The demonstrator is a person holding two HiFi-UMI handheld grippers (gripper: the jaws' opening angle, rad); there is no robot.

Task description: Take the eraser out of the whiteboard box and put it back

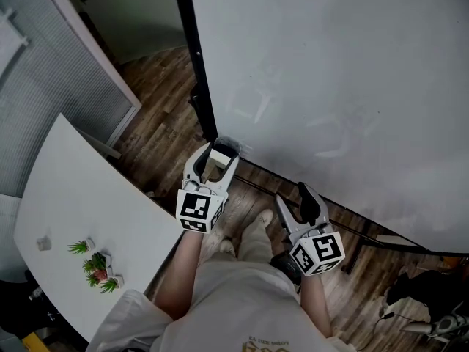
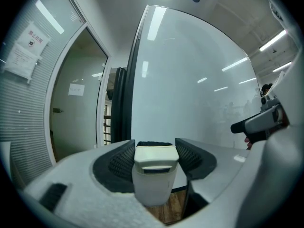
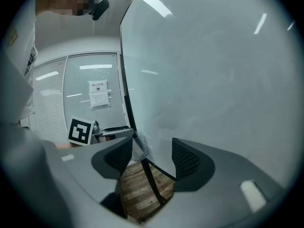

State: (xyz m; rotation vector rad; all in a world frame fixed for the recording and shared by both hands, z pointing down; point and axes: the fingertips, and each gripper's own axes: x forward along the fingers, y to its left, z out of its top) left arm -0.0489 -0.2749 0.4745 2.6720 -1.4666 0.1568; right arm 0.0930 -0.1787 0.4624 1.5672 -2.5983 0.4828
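Observation:
A white eraser (image 2: 156, 172) with a dark felt edge stands upright between the pads of my left gripper (image 2: 154, 148), which is shut on it. In the head view the eraser (image 1: 215, 164) sits in the left gripper (image 1: 218, 156) just below a clear whiteboard box (image 1: 228, 147) at the whiteboard's lower left corner. My right gripper (image 1: 302, 196) hovers to the right, close to the board's bottom edge. Its jaws are open, and only floor and the board frame show between them in the right gripper view (image 3: 151, 156). That view also shows the left gripper's marker cube (image 3: 80, 131) at left.
The large whiteboard (image 1: 330, 86) fills the upper right, with a dark frame post (image 1: 196, 64) at its left edge. A white table (image 1: 73, 196) with small potted plants (image 1: 95, 266) stands at the left. The floor is wooden; the person's legs are below the grippers.

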